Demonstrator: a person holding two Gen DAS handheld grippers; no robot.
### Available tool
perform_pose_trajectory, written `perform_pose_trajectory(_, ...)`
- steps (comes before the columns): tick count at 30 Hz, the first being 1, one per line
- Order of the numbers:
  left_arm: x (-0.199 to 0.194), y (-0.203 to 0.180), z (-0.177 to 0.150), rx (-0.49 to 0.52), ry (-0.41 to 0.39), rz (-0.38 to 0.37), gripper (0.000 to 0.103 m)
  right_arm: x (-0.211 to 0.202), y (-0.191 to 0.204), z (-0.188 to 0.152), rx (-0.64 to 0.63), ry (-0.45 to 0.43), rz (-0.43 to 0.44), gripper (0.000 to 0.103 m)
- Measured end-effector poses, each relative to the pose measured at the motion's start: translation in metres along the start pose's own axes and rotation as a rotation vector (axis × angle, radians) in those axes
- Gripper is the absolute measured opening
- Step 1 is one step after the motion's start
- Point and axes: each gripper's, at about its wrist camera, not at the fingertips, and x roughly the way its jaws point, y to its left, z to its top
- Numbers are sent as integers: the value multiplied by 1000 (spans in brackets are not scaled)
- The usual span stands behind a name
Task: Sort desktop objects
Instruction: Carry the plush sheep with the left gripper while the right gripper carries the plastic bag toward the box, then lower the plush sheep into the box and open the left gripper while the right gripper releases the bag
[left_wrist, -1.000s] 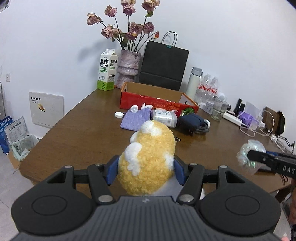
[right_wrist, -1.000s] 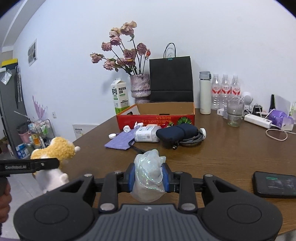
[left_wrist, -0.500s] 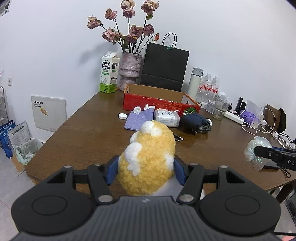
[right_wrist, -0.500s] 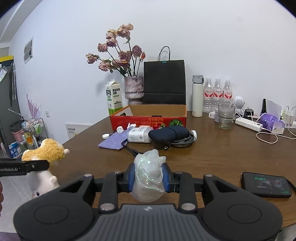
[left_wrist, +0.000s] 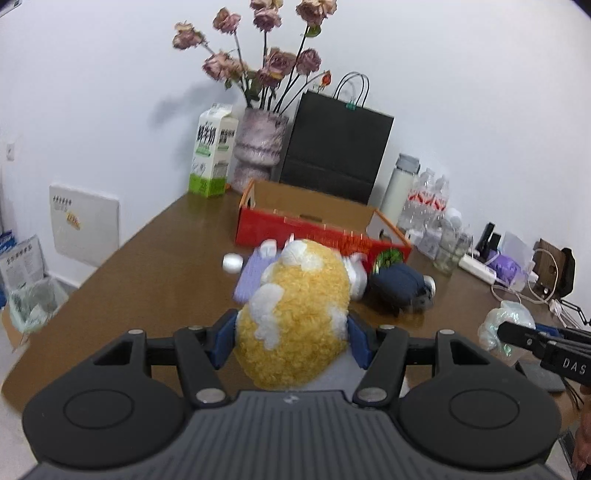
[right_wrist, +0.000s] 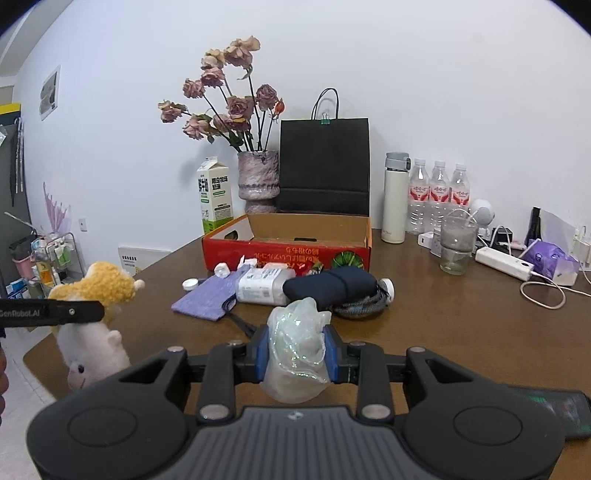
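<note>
A yellow and white plush toy (left_wrist: 295, 314) fills my left gripper (left_wrist: 291, 341), whose blue pads press on both its sides above the near table edge. The right wrist view shows the same plush toy (right_wrist: 98, 317) at the left, white body hanging down. A crumpled clear plastic bag (right_wrist: 297, 350) is pinched in my right gripper (right_wrist: 295, 356), held over the table. The plastic bag (left_wrist: 504, 328) also appears at the right of the left wrist view. An open red cardboard box (right_wrist: 288, 243) sits mid-table, with a purple cloth (right_wrist: 210, 295), a white bottle (right_wrist: 264, 288) and a dark blue pouch (right_wrist: 330, 288) before it.
Behind the box stand a milk carton (right_wrist: 216, 199), a vase of dried roses (right_wrist: 256, 181), a black paper bag (right_wrist: 325, 166), a white flask (right_wrist: 395, 197) and water bottles (right_wrist: 437, 195). A glass (right_wrist: 456, 247), power strip (right_wrist: 504, 262) and cables lie right. A phone (right_wrist: 557, 410) lies near right.
Both grippers have moved forward toward the table with their loads; the box and the items before it look larger and closer. Both grips are unchanged.
</note>
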Motion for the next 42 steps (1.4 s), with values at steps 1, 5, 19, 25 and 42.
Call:
perform_pose_trajectory(1,7,0,8,3,-10,-1,62,8,-1,6,1,-3,3,29)
perform_pose_trajectory(5,46,3,41,-9,-23,-5,62,42,-4,31,-8,-2,10,29)
perform_pose_trajectory(19,184,0,161,-11,-26,-49,62,176,-41,136,0,-31,8,29)
perform_pose_trajectory(25,294,-5,186,26,144,26,62,262,-75,171,61,88,15,29)
perform_pose_trajectory(42,400,11,163,-19,412,175,81,419,-80,151,28,533,-51,53)
